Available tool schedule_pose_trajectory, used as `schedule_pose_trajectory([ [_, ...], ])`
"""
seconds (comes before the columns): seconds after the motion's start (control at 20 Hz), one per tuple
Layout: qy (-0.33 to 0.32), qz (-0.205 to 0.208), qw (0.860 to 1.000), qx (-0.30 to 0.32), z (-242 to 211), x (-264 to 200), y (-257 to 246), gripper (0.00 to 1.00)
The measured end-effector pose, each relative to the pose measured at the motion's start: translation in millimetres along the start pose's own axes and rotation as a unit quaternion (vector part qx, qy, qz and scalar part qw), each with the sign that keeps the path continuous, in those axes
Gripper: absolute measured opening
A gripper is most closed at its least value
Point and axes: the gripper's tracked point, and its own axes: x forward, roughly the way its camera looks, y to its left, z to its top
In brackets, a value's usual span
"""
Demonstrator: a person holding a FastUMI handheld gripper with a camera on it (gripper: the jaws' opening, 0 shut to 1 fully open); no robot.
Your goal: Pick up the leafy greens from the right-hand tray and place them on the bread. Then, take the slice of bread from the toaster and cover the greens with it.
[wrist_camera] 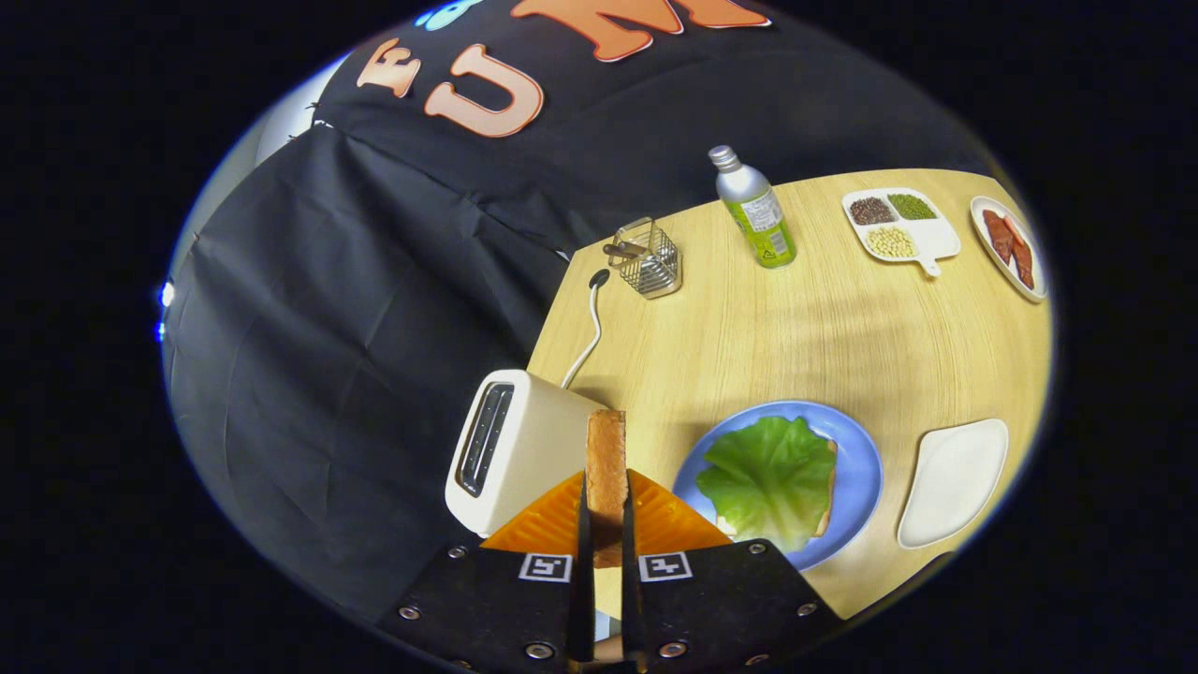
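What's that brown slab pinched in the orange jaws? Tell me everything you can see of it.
It is the slice of bread, toasted brown with a rough, crumbly-looking crust. It is seen edge-on, standing upright as a narrow strip. The gripper has its orange jaws shut on it, one pressing each flat face, and its top sticks out beyond them. It is held up clear of the white toaster beside it, and has not yet reached the blue plate, where the leafy greens lie on another slice.

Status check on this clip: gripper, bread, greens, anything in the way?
Gripper shut on bread slice, held on edge beside the toaster. Greens lie on the bread on the blue plate. Nothing between slice and plate.
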Motion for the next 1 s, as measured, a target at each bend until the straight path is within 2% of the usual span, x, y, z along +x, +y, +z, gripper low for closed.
schedule_pose_trajectory([
  [0.55,0.011,-0.023,0.999,0.027,-21.0,21.0,-75.1,0.12],
  [0.7,0.017,-0.016,0.999,0.036,-28.0,23.4,-83.3,0.12],
  [1.0,0.013,-0.041,0.999,0.02,-35.2,29.7,-112.9,0.14],
])
